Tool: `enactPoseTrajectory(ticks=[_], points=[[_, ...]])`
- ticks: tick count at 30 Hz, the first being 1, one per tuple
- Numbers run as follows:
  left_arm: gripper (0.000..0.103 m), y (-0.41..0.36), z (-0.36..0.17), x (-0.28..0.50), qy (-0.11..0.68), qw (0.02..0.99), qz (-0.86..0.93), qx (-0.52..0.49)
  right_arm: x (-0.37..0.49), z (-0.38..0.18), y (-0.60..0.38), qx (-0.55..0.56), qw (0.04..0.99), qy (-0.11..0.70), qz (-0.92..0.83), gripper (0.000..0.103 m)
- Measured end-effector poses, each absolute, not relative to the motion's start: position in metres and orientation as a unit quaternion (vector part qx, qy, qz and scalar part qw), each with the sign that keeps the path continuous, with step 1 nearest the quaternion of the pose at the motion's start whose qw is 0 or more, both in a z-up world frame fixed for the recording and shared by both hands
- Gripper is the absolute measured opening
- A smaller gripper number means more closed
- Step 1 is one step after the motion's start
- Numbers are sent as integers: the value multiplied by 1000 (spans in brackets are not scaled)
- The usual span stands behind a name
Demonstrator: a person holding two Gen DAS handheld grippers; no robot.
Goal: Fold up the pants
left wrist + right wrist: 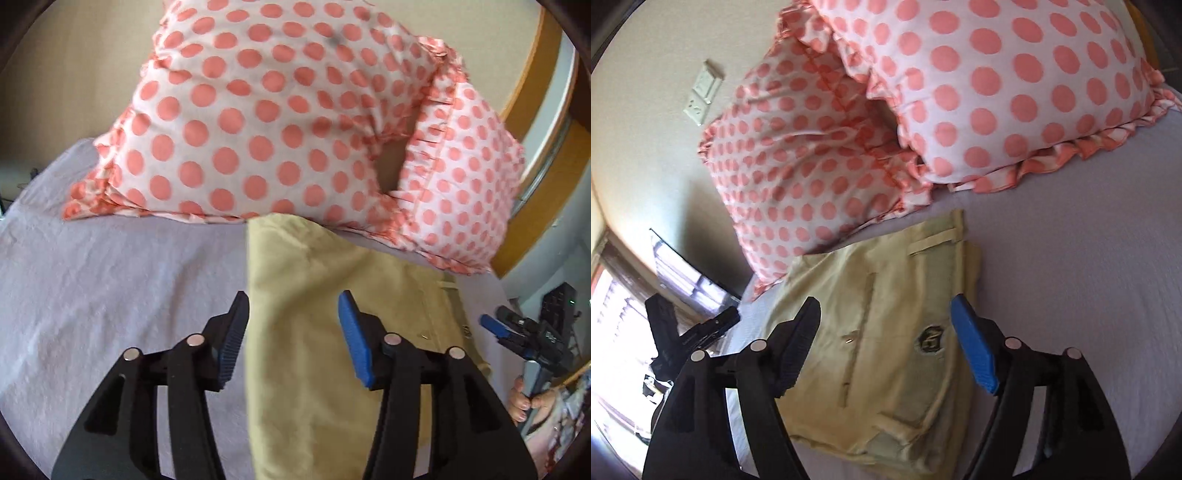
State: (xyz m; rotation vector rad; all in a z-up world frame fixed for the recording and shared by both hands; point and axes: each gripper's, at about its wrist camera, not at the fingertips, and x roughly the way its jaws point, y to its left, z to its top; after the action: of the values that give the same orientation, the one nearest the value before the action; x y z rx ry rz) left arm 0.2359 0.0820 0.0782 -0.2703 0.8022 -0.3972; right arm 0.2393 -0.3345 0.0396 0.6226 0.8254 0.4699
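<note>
I am looking across a bed covered with a pale lilac sheet (110, 277), set against a beige wall (74, 74). Two white pillows with coral polka dots and ruffled edges lean at the head of the bed; from my left camera the larger pillow (240, 122) fills the upper middle and the second pillow (469, 192) sits to its right, the two overlapping.

The khaki pants (886, 332) lie on the sheet just in front of the pillows, already folded into a compact stack of layers. In my right camera I can see the waistband with a belt loop at the far edge, a pocket seam running down the top layer, and a small dark patch (929, 341) sewn on near the right side. The far corner of the stack touches or nearly touches the ruffle of the nearer pillow; I cannot tell which.

My left gripper (293, 332) hangs over the left edge of the pants, fingers spread wide with nothing between them. My right gripper (886, 343) sits above the top of the folded stack, its fingers also spread apart and holding nothing; whether its tips touch the cloth I cannot tell. A light switch plate (701, 92) shows on the wall in the right camera.
</note>
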Motion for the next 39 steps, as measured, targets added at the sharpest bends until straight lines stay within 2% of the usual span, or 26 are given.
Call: enactPoseTrajectory(ticks=[1, 3, 5, 8, 10, 12, 14, 23, 39], points=[[58, 73, 73, 233, 401, 882, -209, -134, 240, 34, -327, 298, 833, 406, 228, 75], [61, 53, 53, 235, 442, 857, -228, -132, 247, 19, -314, 291, 820, 444, 213, 84], [60, 33, 28, 244, 487, 844, -195, -110, 248, 12, -306, 282, 820, 456, 198, 84], [62, 20, 33, 232, 466, 871, -145, -50, 232, 26, -295, 239, 839, 465, 151, 85], [65, 18, 39, 213, 453, 879, -143, -33, 205, 38, -284, 190, 863, 447, 137, 90], [85, 20, 45, 185, 434, 892, -126, -10, 173, 47, -269, 130, 889, 424, 110, 102], [97, 27, 44, 156, 418, 904, -87, 17, 142, 47, -251, 85, 905, 405, 95, 102], [98, 35, 11, 81, 426, 903, -52, 21, 89, 12, -197, 13, 919, 388, 68, 102], [101, 35, -2, 70, 417, 907, -42, 25, 87, -2, -197, 18, 917, 398, 17, 102]])
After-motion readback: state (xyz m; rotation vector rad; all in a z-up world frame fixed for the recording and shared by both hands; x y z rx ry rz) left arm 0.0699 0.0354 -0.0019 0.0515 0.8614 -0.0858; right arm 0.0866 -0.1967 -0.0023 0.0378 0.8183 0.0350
